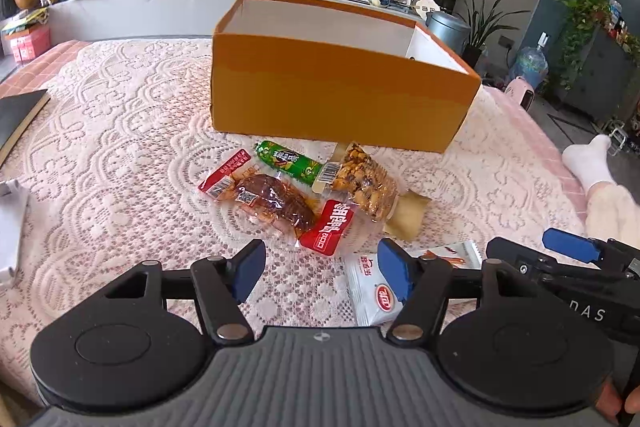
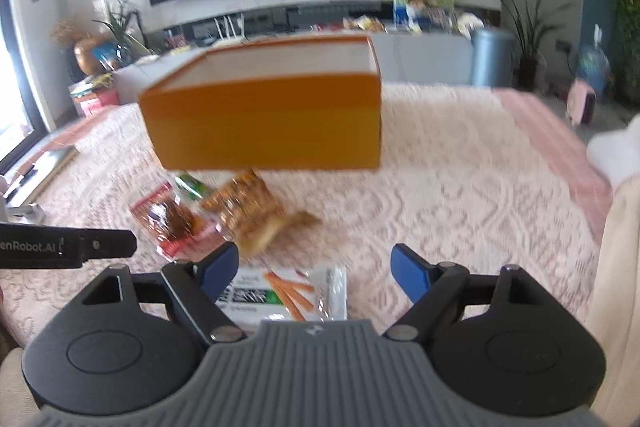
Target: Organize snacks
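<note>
An open orange box (image 1: 336,95) stands on the lace-covered table; it also shows in the right wrist view (image 2: 264,119). In front of it lie a green sausage stick (image 1: 290,163), a red-ended packet of brown meat (image 1: 272,201), a clear bag of peanuts (image 1: 362,181) and a tan pouch (image 1: 408,215). A white packet (image 1: 370,291) lies by my left gripper (image 1: 320,269), which is open and empty. My right gripper (image 2: 314,267) is open above a white packet with orange sticks (image 2: 288,293). The right wrist view is blurred.
A dark book (image 1: 18,119) lies at the table's left edge. A person's leg in a white sock (image 1: 592,163) is at the right. A TV cabinet (image 1: 160,3) with clutter stands behind the table. My right gripper shows in the left wrist view (image 1: 572,259).
</note>
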`<move>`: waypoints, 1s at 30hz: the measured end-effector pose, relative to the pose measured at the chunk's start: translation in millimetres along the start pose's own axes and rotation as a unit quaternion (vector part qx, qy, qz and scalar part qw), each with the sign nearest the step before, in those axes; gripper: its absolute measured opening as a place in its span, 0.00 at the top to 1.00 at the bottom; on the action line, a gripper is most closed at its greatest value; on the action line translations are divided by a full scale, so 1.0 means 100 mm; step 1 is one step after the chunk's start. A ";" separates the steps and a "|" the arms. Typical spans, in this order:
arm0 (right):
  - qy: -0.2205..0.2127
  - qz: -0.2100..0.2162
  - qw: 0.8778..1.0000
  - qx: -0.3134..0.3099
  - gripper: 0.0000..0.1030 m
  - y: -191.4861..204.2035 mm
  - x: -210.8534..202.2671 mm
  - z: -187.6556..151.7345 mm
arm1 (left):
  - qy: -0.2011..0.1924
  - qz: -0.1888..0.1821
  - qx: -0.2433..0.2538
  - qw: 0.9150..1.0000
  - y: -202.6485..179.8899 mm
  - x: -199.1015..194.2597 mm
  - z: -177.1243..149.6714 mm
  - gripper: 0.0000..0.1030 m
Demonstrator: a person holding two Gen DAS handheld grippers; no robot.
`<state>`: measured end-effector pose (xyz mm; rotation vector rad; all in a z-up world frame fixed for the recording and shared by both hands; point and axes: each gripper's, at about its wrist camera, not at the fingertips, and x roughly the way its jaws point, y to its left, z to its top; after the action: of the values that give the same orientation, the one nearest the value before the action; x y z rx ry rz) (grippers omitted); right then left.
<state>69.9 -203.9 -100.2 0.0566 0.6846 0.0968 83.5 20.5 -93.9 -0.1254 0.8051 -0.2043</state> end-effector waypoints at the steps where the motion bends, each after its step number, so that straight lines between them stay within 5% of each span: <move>1: 0.004 -0.001 1.000 0.003 0.22 -0.01 0.04 -0.01 | -0.002 0.002 0.007 1.000 -0.04 0.03 -0.01 0.27; 10: 0.031 -0.003 0.999 0.010 0.22 -0.03 0.31 -0.14 | 0.015 0.040 0.074 0.996 -0.25 0.41 -0.12 0.35; 17: 0.056 0.002 0.998 0.027 0.22 -0.08 0.52 -0.16 | 0.032 0.056 0.082 0.995 -0.27 0.57 -0.13 0.62; 30: 0.068 -0.004 0.998 0.016 0.22 -0.05 0.59 -0.19 | 0.066 0.058 0.096 0.991 -0.21 0.27 -0.12 0.70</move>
<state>103.4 -201.9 -152.0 0.0787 0.8233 0.0827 90.1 -6.9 -117.3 0.1172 0.9180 -0.1804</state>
